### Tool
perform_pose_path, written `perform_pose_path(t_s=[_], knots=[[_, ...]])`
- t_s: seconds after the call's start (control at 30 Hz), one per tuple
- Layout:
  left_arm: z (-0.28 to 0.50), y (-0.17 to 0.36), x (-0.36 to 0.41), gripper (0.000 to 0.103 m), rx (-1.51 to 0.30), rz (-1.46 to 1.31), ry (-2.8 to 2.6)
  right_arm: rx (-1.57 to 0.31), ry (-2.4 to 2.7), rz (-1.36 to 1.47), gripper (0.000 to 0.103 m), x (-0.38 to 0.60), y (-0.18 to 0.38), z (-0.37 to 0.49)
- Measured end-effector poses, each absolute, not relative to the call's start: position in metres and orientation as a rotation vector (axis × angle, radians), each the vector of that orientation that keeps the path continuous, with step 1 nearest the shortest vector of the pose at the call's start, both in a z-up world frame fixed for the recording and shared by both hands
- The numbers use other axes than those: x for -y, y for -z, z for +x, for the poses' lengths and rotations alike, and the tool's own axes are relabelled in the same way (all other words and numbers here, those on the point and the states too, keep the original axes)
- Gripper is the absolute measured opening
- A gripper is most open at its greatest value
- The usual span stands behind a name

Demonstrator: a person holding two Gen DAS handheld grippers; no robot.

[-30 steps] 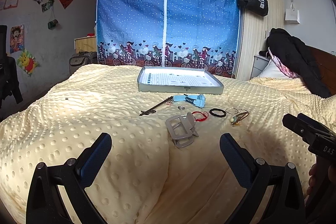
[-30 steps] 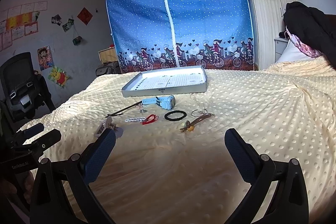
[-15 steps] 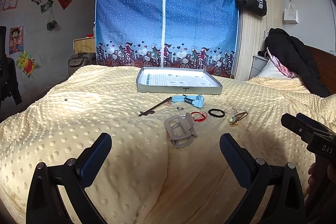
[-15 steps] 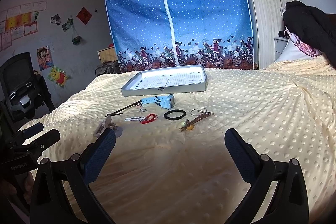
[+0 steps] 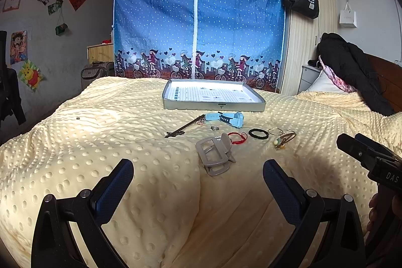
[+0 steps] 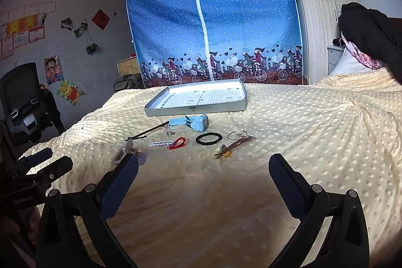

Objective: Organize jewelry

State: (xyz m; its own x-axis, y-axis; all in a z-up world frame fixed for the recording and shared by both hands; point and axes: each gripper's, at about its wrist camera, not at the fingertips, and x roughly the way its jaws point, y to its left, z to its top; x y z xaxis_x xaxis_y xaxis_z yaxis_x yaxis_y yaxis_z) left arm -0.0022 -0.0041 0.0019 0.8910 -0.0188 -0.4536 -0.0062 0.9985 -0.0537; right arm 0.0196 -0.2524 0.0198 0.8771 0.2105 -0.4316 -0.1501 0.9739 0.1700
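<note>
Hovering unchanged, left tool [image 5: 198,182] and right tool [image 6: 203,178] wide open, empty, jewelry unmoved on blanket [image 5: 100,132]

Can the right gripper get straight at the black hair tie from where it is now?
Probably yes. The right gripper is open and empty, and only bare blanket lies between it and the black hair tie, which lies apart from its neighbours.

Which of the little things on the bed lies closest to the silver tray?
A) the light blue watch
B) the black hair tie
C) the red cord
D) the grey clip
A: the light blue watch lies just in front of the silver tray, while the other pieces lie nearer the camera.
</note>
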Motion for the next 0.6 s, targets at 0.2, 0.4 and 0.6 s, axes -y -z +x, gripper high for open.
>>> perform_pose_path(t_s=[0.2, 0.4, 0.6], knots=[[-0.0023, -0.0018, 0.0041, 0.103, -0.471, -0.055, 0.007, -0.465, -0.189, 0.132, 0.102, 0.2519, -0.0200, 0.0194], [-0.0022, -0.0020, 0.0039, 0.103, -0.471, -0.056, 0.007, -0.465, -0.189, 0.132, 0.102, 0.2520, -0.0199, 0.0194], [-0.0024, -0.0013, 0.0038, 0.103, -0.469, -0.050, 0.006, -0.463, -0.187, 0.136, 0.102, 0.2523, -0.0202, 0.0196]])
